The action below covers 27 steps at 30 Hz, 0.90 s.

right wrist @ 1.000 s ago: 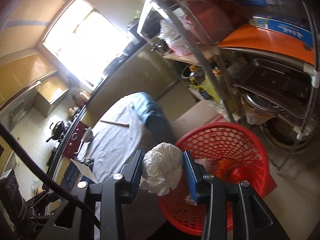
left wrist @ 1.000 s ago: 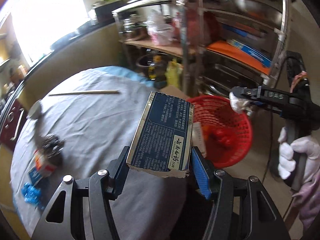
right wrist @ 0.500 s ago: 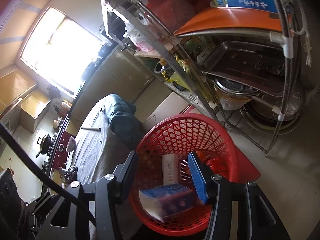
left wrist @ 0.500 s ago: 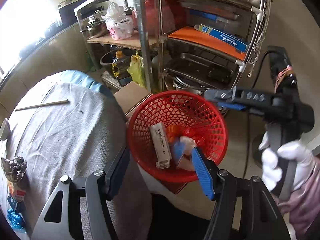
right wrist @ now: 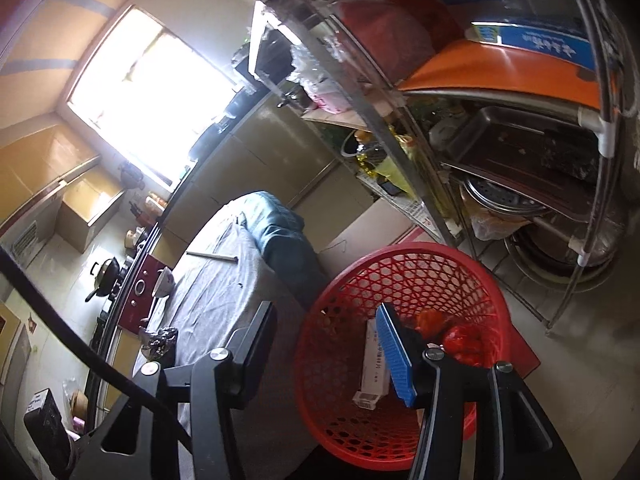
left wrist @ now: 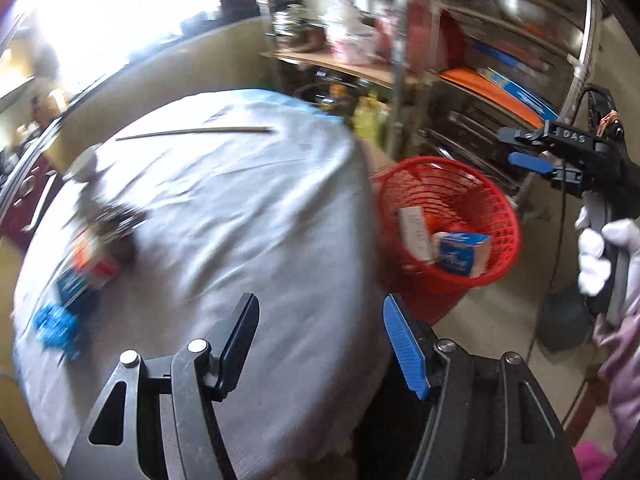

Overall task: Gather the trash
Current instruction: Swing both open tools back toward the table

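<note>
The left gripper (left wrist: 320, 344) is hanging over the near edge of the cloth-covered table (left wrist: 240, 216) with its jaws apart and nothing between them; a second ago it was clamped on a dark blue carton, and that carton is now lying in the red basket (left wrist: 496, 208), ahead and to the right of the fingers, down on the floor beside the table. The view is sweeping back from the basket toward the tabletop, so the picture is blurring. Ahead and to the left of this gripper, more trash is sitting on the cloth: a crumpled dark wrapper (left wrist: 116, 220), a small orange and blue box (left wrist: 86, 276) just nearer, and a blue crinkled scrap (left wrist: 56, 326) nearest the table's left edge. A thin stick (left wrist: 192, 132) is lying far ahead, well beyond them.

The right gripper (right wrist: 324, 344) is hovering directly above the basket (right wrist: 400, 280), its jaws also apart and empty; a second ago it was squeezing a white paper wad, which I cannot pick out in the basket now. Below and between its fingers a white carton (right wrist: 374, 372) is leaning inside the basket, with red and orange scraps (right wrist: 460, 340) just right of the blue pad. In the left view a white-gloved hand (left wrist: 600, 256) is gripping this tool's handle, to the right of the basket. Beyond the basket a metal rack (right wrist: 520, 160) is standing.
</note>
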### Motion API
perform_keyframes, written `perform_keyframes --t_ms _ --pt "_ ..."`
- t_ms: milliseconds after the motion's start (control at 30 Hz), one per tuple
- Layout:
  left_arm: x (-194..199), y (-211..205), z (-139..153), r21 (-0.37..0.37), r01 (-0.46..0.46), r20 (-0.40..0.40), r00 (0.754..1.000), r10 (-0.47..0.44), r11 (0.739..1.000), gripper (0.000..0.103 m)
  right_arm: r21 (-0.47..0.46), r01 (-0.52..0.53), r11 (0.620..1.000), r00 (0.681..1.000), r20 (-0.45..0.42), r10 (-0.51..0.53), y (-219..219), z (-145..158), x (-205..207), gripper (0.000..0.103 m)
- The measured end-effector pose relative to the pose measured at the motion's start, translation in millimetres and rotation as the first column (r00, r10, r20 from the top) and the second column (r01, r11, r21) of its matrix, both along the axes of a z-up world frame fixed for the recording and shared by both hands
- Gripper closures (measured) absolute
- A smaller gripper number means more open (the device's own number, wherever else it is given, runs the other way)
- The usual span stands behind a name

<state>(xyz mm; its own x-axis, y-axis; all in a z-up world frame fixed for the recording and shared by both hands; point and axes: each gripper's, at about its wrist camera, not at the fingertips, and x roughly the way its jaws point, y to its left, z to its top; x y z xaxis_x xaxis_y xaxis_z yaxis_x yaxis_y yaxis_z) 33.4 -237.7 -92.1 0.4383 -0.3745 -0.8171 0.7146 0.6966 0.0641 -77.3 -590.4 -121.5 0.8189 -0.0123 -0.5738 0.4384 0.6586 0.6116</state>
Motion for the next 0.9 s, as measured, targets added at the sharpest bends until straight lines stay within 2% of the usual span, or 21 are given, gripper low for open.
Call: perform_keyframes --t_ms 133,267,367,600,733,900 --pt "2 56 0 -0.004 -0.129 0.031 0.991 0.129 0.992 0.037 -0.019 -0.024 1.000 1.000 0.006 0.024 12 12 10 0.047" --pt "11 111 -4 -0.019 -0.263 0.008 0.965 0.264 0.964 0.037 -0.037 -0.061 0.997 0.998 0.000 0.061 29 22 23 0.047" --pt "21 150 -6 -0.029 -0.366 0.003 0.931 0.366 0.930 0.037 -0.051 -0.101 0.994 0.995 -0.009 0.101 45 27 35 0.047" --pt "42 237 -11 -0.095 -0.573 -0.045 0.819 0.572 0.814 0.037 -0.085 -0.220 0.972 0.975 -0.047 0.216 93 34 68 0.047" --pt "51 264 -18 -0.113 -0.625 -0.068 0.781 0.621 0.773 0.037 -0.108 -0.281 0.954 0.959 -0.067 0.275 118 35 86 0.047" --pt "66 285 -20 -0.144 -0.654 -0.134 0.756 0.640 0.743 0.037 -0.106 -0.346 0.932 0.937 -0.091 0.338 147 30 109 0.047"
